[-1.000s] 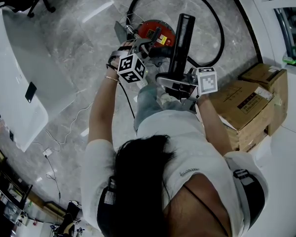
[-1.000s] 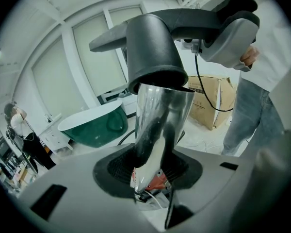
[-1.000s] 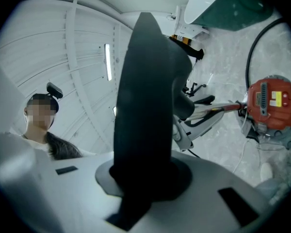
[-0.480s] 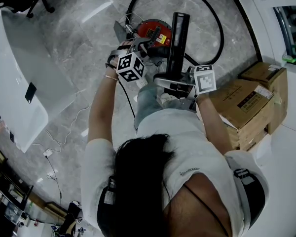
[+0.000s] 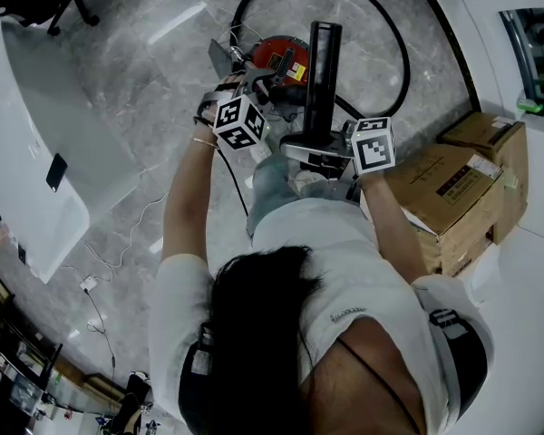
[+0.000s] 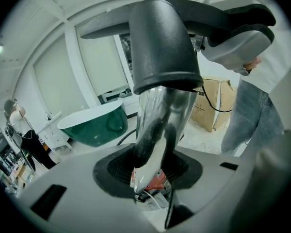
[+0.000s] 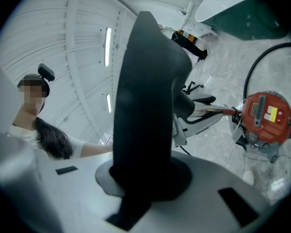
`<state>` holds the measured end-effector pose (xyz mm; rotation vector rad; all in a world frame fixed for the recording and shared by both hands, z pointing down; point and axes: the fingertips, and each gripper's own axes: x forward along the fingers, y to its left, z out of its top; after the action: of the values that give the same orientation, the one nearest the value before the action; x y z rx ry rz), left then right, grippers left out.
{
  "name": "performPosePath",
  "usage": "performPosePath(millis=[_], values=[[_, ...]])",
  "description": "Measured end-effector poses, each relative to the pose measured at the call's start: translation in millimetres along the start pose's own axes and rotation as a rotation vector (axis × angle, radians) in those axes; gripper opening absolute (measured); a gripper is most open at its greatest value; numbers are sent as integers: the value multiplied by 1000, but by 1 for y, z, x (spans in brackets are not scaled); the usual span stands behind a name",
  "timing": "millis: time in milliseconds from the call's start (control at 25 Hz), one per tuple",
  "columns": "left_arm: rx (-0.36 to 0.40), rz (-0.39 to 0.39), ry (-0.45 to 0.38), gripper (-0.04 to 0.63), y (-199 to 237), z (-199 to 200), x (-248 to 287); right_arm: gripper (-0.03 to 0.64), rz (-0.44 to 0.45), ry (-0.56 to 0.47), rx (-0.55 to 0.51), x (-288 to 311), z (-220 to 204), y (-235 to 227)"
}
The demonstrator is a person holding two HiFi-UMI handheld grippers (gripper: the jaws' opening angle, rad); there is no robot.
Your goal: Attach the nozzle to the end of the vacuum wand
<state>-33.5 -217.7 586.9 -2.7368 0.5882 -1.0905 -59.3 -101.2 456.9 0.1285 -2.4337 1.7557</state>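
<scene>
Head view: one nozzle (image 5: 324, 71), one wand (image 6: 157, 115), two boxes (image 5: 444, 193) (image 5: 482, 139).

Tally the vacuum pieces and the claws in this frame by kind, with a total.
claws: 2 (left claw, right claw)
nozzle: 1
wand: 1
red canister: 1
hose: 1
total: 6

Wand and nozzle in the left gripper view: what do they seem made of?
The wand looks like polished metal, likely chromed: it mirrors its surroundings in sharp bright and dark streaks. The nozzle over its end looks like moulded plastic, dark grey and matte: dull soft highlights, rounded edges. Look alone cannot confirm either.
</scene>
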Motion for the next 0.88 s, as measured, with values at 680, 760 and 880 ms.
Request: performPosePath(millis=[680,760,880], values=[[-8,-37,2,149,0,-2,-2,61,-146,76,-182,7,-15,-14],[-15,-38,-2,150,1,-2,-2,61,-169,90,-211,8,-16,-16],[-25,-39,-7,150,2,-2,-2,61,-213,109,-267,9,-17,-20]])
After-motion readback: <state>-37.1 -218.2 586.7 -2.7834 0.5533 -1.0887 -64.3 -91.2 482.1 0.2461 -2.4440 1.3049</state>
